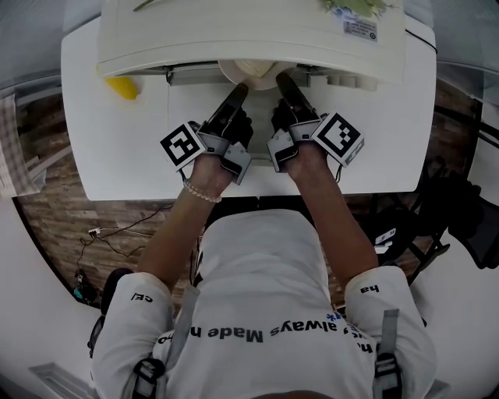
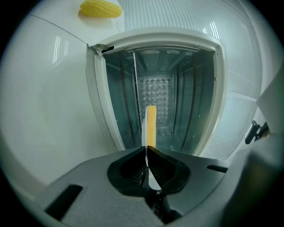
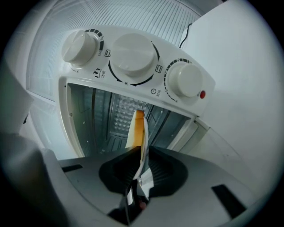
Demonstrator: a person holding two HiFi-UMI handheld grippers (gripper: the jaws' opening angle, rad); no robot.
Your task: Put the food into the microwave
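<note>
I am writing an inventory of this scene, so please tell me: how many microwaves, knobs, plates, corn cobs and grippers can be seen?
Microwave: 1
Knobs: 3
Plate: 1
Corn cob: 1
Grippers: 2, the left gripper and the right gripper, both shut on the plate
Total: 8

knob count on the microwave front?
3, in a row on the microwave panel in the right gripper view: left knob, middle knob, right knob beside the red light. None seem hidden.
</note>
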